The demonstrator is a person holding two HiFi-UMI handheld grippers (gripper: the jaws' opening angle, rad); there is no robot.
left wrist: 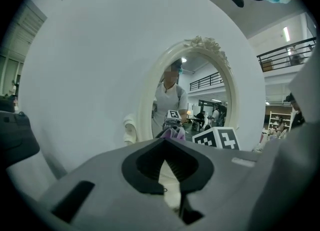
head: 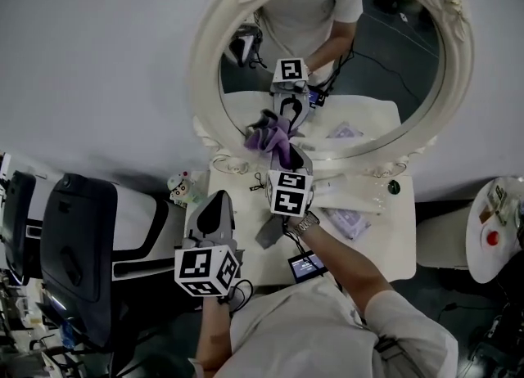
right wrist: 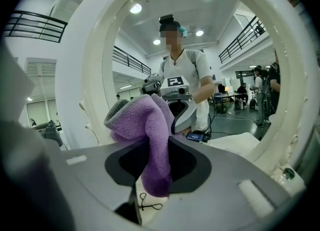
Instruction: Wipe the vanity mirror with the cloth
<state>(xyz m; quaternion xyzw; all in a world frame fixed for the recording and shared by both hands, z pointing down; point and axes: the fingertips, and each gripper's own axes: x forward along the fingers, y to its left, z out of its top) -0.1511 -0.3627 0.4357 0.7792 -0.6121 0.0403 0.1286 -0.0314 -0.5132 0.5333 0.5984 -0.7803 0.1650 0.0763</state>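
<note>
The oval vanity mirror [head: 377,49] in its cream carved frame [head: 205,57] stands at the back of the white vanity table [head: 393,245]. My right gripper [head: 291,157] is shut on a purple cloth [head: 277,141], which is pressed against the lower left of the glass. In the right gripper view the cloth [right wrist: 150,125] bulges out of the jaws of that gripper [right wrist: 156,142], right in front of the mirror [right wrist: 230,50]. My left gripper [head: 216,204] is shut and holds nothing, low at the table's left edge, well back from the mirror [left wrist: 200,100].
A black chair [head: 78,245] stands at the left, with a small figurine [head: 180,188] beside the table. On the table lie a flat packet [head: 348,221], a small lit screen [head: 307,266] and a dark-capped bottle [head: 394,187]. A round white side table [head: 491,229] is at the right.
</note>
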